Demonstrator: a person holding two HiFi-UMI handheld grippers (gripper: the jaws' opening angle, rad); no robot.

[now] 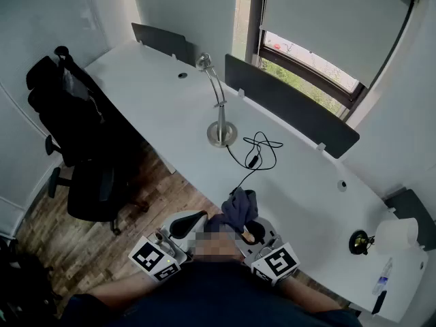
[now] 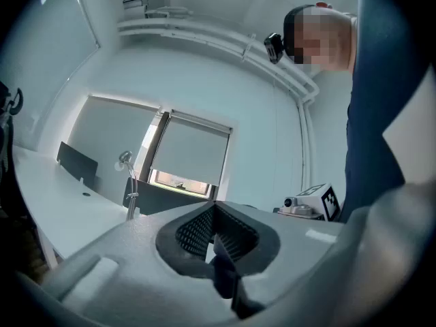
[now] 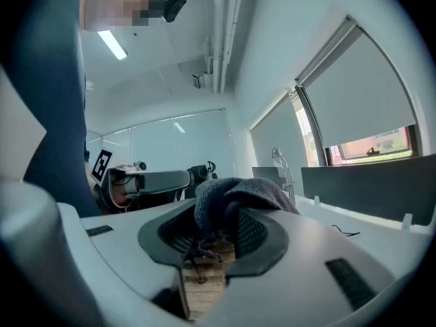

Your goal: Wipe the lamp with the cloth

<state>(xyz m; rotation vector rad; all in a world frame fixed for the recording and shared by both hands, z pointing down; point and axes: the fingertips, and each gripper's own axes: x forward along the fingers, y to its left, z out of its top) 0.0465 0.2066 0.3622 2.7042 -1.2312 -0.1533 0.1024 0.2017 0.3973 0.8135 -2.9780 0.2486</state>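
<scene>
A slim silver desk lamp (image 1: 219, 107) stands on a round base on the white desk (image 1: 157, 94), also showing far off as the lamp (image 2: 127, 182) and the lamp (image 3: 281, 165). A dark grey-blue cloth (image 1: 240, 206) bunches out of my right gripper (image 1: 249, 233), which is shut on it; in the right gripper view the cloth (image 3: 231, 199) drapes over the right gripper (image 3: 218, 231). My left gripper (image 1: 189, 224) is held close beside it, off the desk's near edge. The left gripper (image 2: 214, 210) has its jaws closed together with nothing between them. Both are well short of the lamp.
A black cable (image 1: 259, 152) trails from the lamp base toward the desk's front edge. Dark divider panels (image 1: 289, 104) line the desk's far side under the window. A black office chair (image 1: 78, 138) with a jacket stands at the left. A white paper roll (image 1: 398, 234) sits at the right end.
</scene>
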